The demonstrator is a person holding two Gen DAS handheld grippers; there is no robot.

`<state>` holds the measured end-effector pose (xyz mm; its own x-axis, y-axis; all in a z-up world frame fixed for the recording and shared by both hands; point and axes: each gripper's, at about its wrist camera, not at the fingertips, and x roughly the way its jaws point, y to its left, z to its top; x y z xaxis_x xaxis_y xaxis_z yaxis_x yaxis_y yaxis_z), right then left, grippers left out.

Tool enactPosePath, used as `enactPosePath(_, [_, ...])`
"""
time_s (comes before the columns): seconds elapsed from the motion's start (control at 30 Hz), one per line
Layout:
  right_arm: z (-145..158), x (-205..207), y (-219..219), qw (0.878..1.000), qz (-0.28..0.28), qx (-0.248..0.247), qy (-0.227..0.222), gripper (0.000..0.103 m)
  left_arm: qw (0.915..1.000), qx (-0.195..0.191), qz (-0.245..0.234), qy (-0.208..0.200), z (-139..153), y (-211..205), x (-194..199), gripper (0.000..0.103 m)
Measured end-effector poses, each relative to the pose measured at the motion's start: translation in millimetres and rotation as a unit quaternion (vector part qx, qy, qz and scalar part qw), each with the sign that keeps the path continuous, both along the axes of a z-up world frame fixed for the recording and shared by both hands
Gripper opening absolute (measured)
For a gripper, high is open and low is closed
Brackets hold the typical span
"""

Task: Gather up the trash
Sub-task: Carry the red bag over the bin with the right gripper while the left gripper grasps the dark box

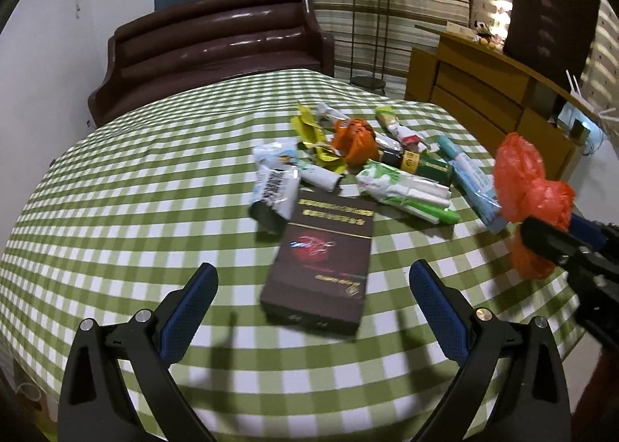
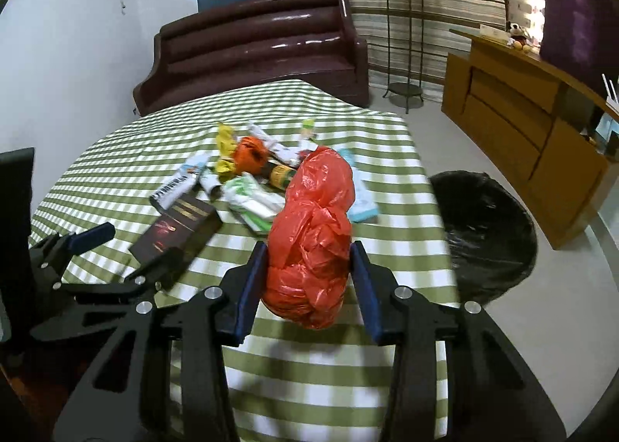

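A crumpled red plastic bag [image 2: 311, 244] hangs above the checked table, and my right gripper [image 2: 309, 279] is shut on it, blue pads pressing both sides. The left wrist view shows the same red bag [image 1: 530, 186] at the right, held in the right gripper [image 1: 541, 233]. My left gripper [image 1: 313, 287] stands open over a dark brown box [image 1: 321, 260], which lies flat between and beyond its fingers without touching them. Behind the box sits a pile of trash [image 1: 359, 156]: wrappers, an orange bag, a small bottle, a blue-white packet. A black-lined bin [image 2: 483, 233] stands on the floor to the right of the table.
The table wears a green-and-white checked cloth [image 1: 135, 190]. A dark brown sofa [image 1: 216, 43] stands behind it. A wooden sideboard [image 2: 534, 132] runs along the right wall, and a plant stand [image 2: 404, 43] is at the back by the curtains.
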<state>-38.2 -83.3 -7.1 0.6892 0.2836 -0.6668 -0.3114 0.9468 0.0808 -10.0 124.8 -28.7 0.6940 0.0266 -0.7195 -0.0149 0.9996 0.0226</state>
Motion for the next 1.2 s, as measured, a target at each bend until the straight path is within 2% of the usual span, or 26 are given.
enactPosePath(0.2, [-4,5,-28,1.000,-0.016,0.006,0.000,0.042,0.9997,0.026,0.003,0.001,-6,-8,11,0.096])
enactPosePath(0.27, [-7,6,-30,1.000,-0.018,0.006,0.001,0.042,0.9995,0.032,0.001,-0.002,-8,-11,12,0.092])
enactPosePath(0.33, [-8,7,-32,1.000,-0.018,0.008,0.003,0.042,0.9995,0.032,-0.005,0.003,-11,-12,14,0.061])
enactPosePath(0.4, [-10,7,-33,1.000,-0.018,0.010,0.005,0.042,0.9996,0.016,-0.013,0.017,-15,-12,17,0.058])
enactPosePath(0.63, [-10,11,-37,1.000,-0.023,0.013,0.007,0.042,0.9998,0.016,-0.013,0.006,-17,-16,9,0.058])
enactPosePath(0.77, [-11,11,-37,1.000,-0.025,0.013,0.005,0.042,1.0000,0.003,-0.007,0.000,-15,-14,1,0.057])
enactPosePath(1.2, [1,19,-66,0.998,-0.065,0.008,-0.024,0.042,0.9968,-0.023,-0.031,-0.069,34,-34,-17,0.057])
